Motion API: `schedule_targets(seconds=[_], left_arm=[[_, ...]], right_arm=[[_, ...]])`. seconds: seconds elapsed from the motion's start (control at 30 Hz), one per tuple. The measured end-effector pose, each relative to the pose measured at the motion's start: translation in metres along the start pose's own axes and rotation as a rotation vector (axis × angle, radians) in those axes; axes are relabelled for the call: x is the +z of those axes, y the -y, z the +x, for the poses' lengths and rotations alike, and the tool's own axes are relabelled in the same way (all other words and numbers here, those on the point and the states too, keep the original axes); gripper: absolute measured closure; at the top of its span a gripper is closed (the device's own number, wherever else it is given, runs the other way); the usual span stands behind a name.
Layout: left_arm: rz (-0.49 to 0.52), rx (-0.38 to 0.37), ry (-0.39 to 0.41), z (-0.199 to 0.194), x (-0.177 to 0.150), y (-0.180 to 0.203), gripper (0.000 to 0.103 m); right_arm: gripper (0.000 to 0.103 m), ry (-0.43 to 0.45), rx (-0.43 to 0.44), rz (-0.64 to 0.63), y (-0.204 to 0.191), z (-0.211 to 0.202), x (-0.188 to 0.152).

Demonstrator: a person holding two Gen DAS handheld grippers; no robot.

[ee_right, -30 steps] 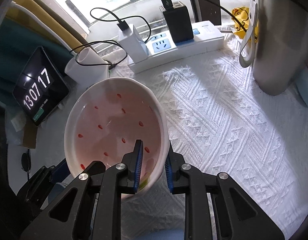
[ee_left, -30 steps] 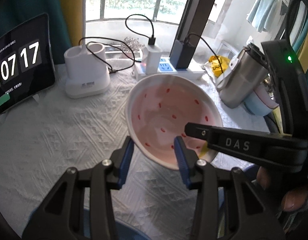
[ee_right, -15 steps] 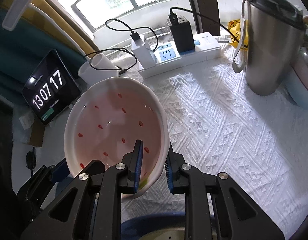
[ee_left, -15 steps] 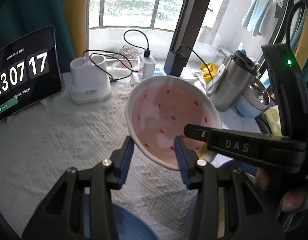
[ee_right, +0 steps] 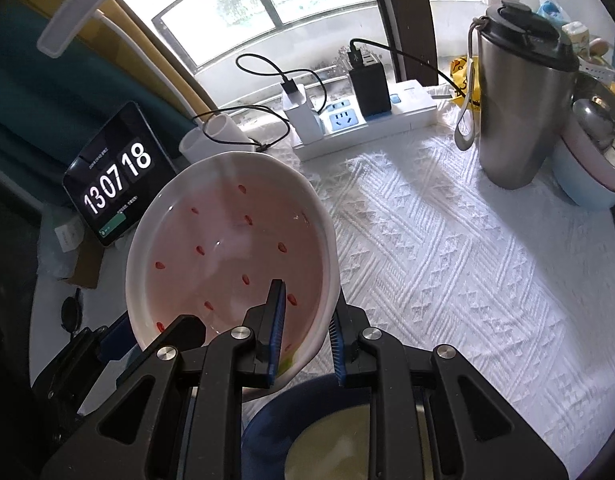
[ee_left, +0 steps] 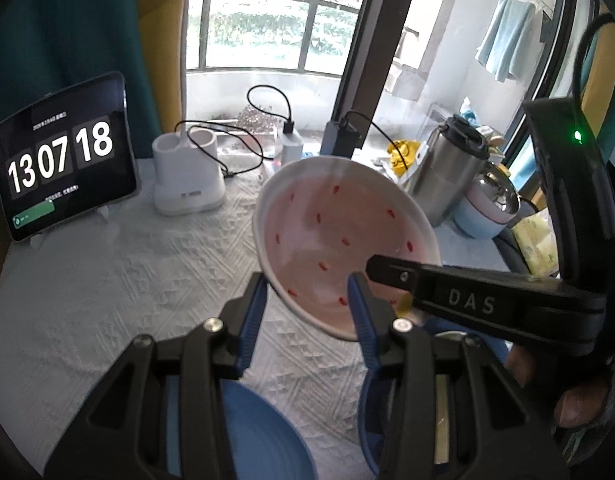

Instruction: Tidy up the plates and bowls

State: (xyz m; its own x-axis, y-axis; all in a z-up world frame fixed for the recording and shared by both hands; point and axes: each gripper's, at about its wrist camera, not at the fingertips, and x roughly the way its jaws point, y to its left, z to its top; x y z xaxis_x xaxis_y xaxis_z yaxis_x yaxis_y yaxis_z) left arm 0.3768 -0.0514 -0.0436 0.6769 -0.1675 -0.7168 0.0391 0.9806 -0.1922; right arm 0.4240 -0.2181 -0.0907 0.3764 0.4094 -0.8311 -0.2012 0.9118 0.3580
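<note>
A pink bowl [ee_left: 339, 236] with red flecks and a white rim hangs tilted above the white tablecloth [ee_left: 107, 280], held from two sides. My left gripper [ee_left: 307, 304] is shut on its near rim, one blue pad outside the wall and one inside. My right gripper [ee_right: 307, 328] is shut on the bowl [ee_right: 231, 248] at its right rim. In the left wrist view the right tool's black finger [ee_left: 391, 272] reaches over the rim. Below lie a blue plate [ee_left: 263, 432] and a dark blue bowl [ee_right: 327, 436] with a cream inside.
At the back stand a tablet clock [ee_left: 63, 156], a white charging stand [ee_left: 187, 184], a power strip [ee_right: 367, 120] with plugs and cables, a steel tumbler [ee_right: 519, 100] and a light blue pot [ee_right: 591, 168]. A hand [ee_left: 579, 400] holds the right tool.
Both grippers have lifted the bowl up off the cloth and toward me. The blue plate and dark blue bowl have come into view below. The clock went from 17 to 18.
</note>
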Motion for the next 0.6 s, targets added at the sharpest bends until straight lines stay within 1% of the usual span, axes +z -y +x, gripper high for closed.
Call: schedule_targets(seconds=[0.6], left_arm=[[0.017,0.004,0.045,-0.036,-0.016,0.014,0.060]], right_arm=[[0.081,0.040,0.021,-0.010,-0.007,-0.033,-0.025]])
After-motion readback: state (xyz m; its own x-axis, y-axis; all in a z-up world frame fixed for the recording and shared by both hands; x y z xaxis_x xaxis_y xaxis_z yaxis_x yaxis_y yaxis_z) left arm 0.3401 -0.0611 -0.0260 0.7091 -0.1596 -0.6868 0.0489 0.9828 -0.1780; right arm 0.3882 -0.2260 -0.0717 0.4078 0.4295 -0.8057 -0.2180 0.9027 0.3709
